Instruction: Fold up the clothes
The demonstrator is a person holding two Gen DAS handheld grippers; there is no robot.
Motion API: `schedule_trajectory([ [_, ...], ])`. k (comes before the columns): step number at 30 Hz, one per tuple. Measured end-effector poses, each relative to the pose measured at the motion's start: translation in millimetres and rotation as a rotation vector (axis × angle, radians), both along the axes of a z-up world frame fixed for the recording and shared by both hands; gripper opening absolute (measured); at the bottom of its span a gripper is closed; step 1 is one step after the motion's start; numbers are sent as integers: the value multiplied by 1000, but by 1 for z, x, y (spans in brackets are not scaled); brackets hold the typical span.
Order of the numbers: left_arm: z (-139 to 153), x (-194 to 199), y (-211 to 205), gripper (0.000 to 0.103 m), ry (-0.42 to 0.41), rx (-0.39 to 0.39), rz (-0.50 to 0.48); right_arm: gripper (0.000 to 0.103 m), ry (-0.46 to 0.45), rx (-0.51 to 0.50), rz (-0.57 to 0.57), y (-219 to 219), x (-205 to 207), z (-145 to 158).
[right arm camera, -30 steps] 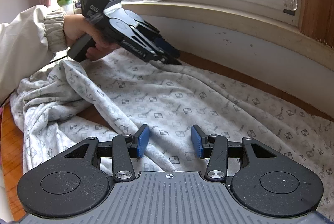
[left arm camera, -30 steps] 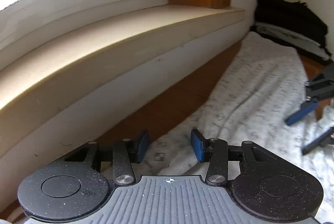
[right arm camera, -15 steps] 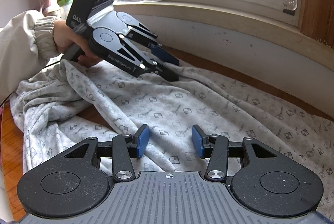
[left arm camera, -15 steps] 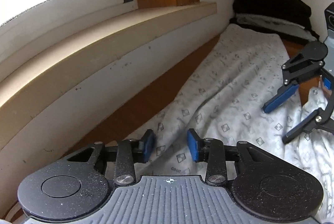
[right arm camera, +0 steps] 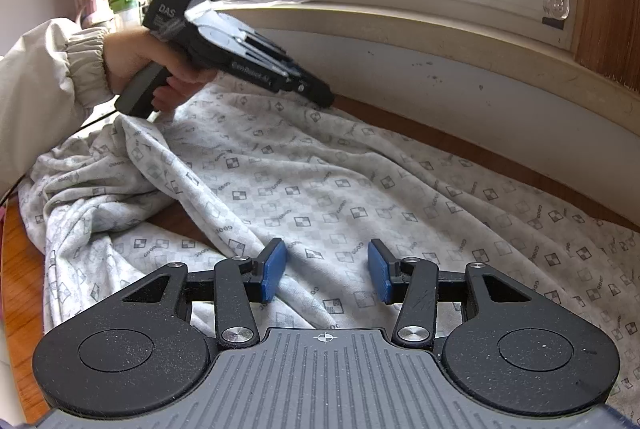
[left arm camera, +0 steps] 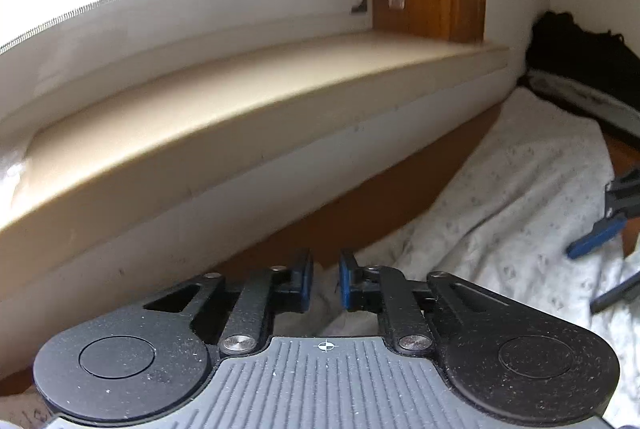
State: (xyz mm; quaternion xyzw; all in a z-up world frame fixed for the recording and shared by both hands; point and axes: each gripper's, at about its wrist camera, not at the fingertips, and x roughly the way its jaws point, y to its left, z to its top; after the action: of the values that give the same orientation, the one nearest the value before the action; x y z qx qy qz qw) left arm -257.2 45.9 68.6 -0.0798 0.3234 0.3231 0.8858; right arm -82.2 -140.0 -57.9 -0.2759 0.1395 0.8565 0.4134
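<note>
Patterned white garment [right arm camera: 320, 181] spread unfolded along wooden worktop [right arm camera: 460, 145] below window sill | left claw [left arm camera: 325, 279] just closing, nearly shut on far hem | right claw [right arm camera: 327, 271] half open, empty, above cloth | no fold made yet

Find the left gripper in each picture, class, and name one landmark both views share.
Left wrist view: the left gripper sits bottom centre, its blue pads close together over the cloth.
Right wrist view: it is upper left, in a hand.
Shared landmark: the window sill.
</note>
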Motion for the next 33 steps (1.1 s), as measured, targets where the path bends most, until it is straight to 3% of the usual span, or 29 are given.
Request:
schedule_trajectory([
  [5,-6,7,-18,12,31,32,-76,47,0,-1,-1,-1,1,0],
  [10,-10,14,-21,26,31,22,-96,47,0,0,-2,0,0,1],
  [12,-10,17,-17,37,26,11,-99,48,-1,-1,-2,0,0,1],
  [15,-11,17,-16,39,16,-12,-107,48,0,-1,-1,0,1,1],
  [18,-11,21,-15,32,14,-18,-127,48,0,-2,-1,0,1,1],
  [19,-11,23,-15,26,15,-19,-133,48,0,-2,-1,0,1,1],
  [20,-12,24,-16,12,16,-18,-148,48,0,-2,-1,0,1,1],
  [22,-9,24,-17,2,8,-1,-145,48,0,-2,-1,0,1,1],
  [24,-2,20,-17,2,-27,27,-116,48,0,-2,0,0,1,1],
  [29,14,8,5,0,-165,81,103,48,-2,-1,1,0,1,0],
  [33,4,21,13,1,-117,72,120,48,-2,-1,0,0,1,0],
])
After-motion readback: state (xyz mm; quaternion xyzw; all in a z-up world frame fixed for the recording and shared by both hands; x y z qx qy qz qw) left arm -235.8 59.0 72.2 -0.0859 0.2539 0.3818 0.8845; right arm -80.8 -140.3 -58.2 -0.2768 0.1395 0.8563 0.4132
